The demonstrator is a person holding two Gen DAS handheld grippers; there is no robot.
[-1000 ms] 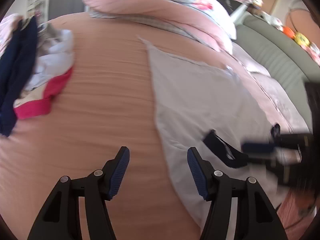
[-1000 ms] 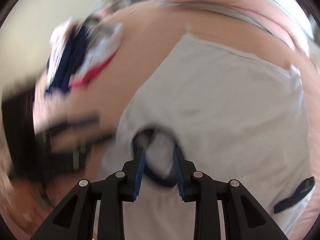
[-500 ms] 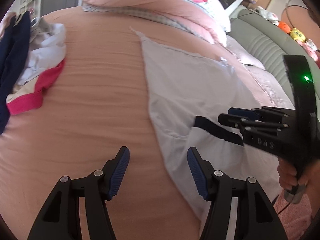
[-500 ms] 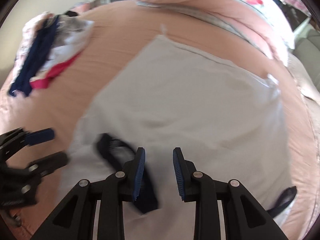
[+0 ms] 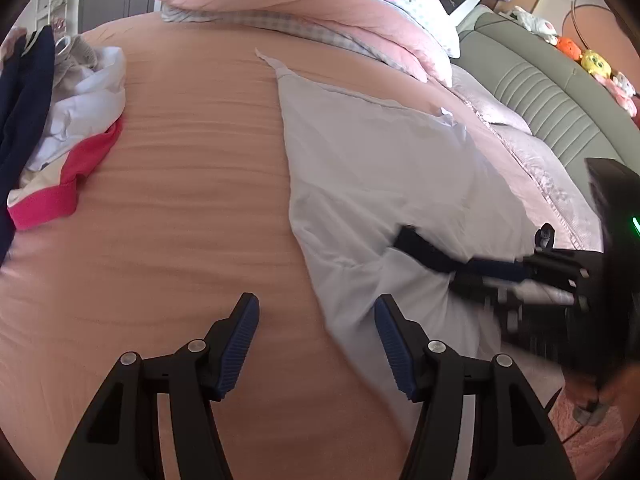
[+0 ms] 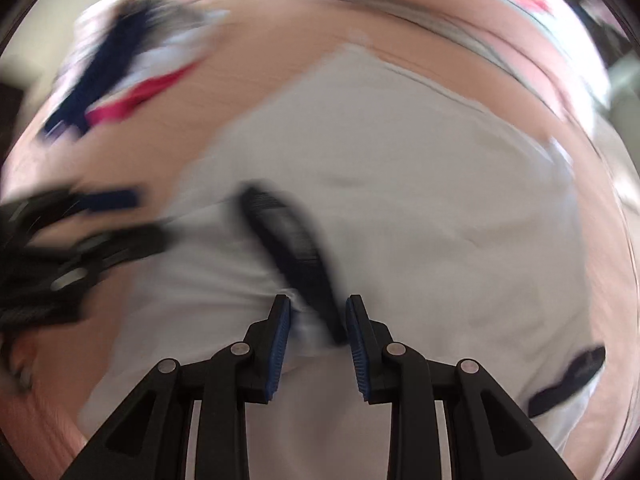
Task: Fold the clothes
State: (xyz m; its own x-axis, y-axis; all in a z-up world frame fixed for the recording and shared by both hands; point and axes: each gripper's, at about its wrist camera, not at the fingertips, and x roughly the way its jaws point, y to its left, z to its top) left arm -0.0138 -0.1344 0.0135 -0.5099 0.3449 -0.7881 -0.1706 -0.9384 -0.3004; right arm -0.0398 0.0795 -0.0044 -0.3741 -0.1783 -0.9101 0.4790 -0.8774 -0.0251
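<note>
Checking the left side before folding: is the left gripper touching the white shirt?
Apart. Left wrist view: left gripper open, bedsheet visible between its fingers and the white shirt.

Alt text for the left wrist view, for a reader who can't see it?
Open left gripper hovers over a peach bedsheet beside a spread pale grey shirt. The right gripper reaches in at the shirt's navy sleeve cuff; piled clothes lie left.

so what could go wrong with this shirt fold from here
The right gripper has the dark collar between its fingers, but they look only partly closed, so the shirt may slip out. The left gripper is open over bare sheet, holding nothing, so a pull could drag the shirt crooked.
</note>
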